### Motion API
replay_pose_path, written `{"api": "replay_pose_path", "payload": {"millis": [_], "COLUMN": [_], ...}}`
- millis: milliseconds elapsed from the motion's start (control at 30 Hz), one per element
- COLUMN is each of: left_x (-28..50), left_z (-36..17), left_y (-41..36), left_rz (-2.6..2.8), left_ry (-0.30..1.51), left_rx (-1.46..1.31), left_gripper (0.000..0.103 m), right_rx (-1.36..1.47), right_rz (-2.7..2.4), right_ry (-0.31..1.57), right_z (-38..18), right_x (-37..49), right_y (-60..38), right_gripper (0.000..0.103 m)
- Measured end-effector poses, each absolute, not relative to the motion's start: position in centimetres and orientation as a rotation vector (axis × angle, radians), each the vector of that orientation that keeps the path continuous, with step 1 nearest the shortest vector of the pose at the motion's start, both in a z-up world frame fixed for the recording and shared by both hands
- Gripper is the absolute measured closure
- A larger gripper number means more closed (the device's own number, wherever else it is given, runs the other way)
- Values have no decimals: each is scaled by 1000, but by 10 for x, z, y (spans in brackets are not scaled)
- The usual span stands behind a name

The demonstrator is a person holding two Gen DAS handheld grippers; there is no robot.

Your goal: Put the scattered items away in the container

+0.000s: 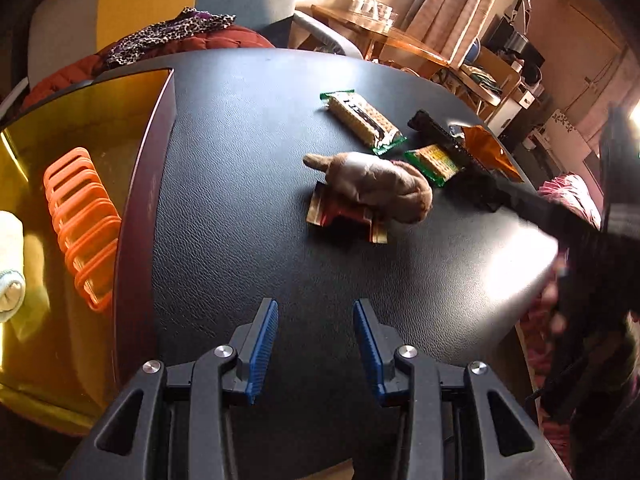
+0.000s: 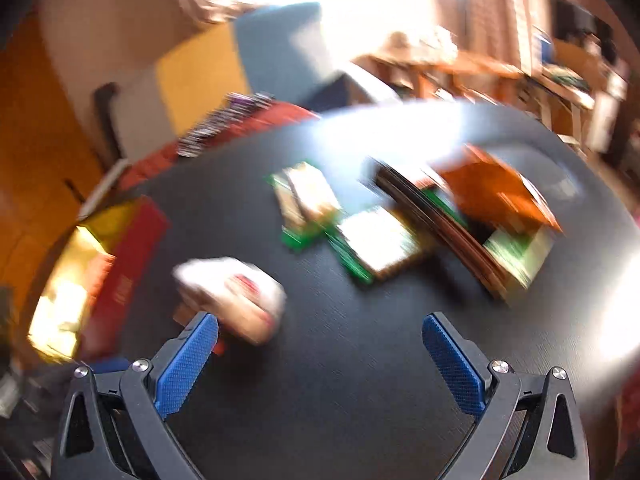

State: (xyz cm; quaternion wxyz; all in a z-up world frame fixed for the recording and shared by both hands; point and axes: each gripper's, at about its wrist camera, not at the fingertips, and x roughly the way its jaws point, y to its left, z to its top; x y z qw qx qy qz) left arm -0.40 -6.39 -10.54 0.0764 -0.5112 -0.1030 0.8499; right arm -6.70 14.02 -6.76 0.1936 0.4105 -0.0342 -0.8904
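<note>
Both tongs are spread and empty, the right tongs (image 2: 320, 354) wider than the left tongs (image 1: 315, 350), so to lift the plush toy (image 1: 376, 186), lying across a red-gold packet (image 1: 344, 220) on the desk (image 1: 240, 160) well right of the gold-lined container (image 1: 100, 92), I judge it best to straddle its thick body and close softly.

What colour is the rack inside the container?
Orange. The rack shows best in the left wrist view.
</note>
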Motion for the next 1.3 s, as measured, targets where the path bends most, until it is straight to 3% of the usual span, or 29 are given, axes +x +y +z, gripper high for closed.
{"api": "replay_pose_path", "payload": {"millis": [133,300,433,467,567,767,867,1167,1300], "left_x": [0,4,4,5,1,-16,-16,1,1], "left_z": [-106,-106,-106,-106,-102,-99,-97,-94,-93], "left_y": [-63,-68,-70,-70,-70,-73,-70,-74,-80], "left_rz": [2545,2555,2548,2547,2563,2584,2587,2572,2571], "left_ry": [-296,-306,-318,-318,-321,-373,-363,-347,-369], "left_rx": [-1526,-1515,-1510,-1508,-1484,-1491,-1483,-1489,-1476], "left_gripper": [63,63,62,62,62,58,58,58,57], "right_rx": [1099,1248,1426,1431,1460,1398,1265,1227,1285], "right_rz": [-2275,-2108,-2123,-2137,-2222,-2367,-2331,-1946,-1996], "right_ry": [-37,-5,-21,-46,-83,-125,-113,-41,-84], "right_z": [-54,-84,-113,-114,-111,-97,-74,-73,-84], "right_x": [-88,-119,-132,-128,-115,-76,-69,-110,-103], "right_y": [82,39,59,71,106,161,151,46,68], "right_gripper": [0,0,1,9,10,10,10,10,10]}}
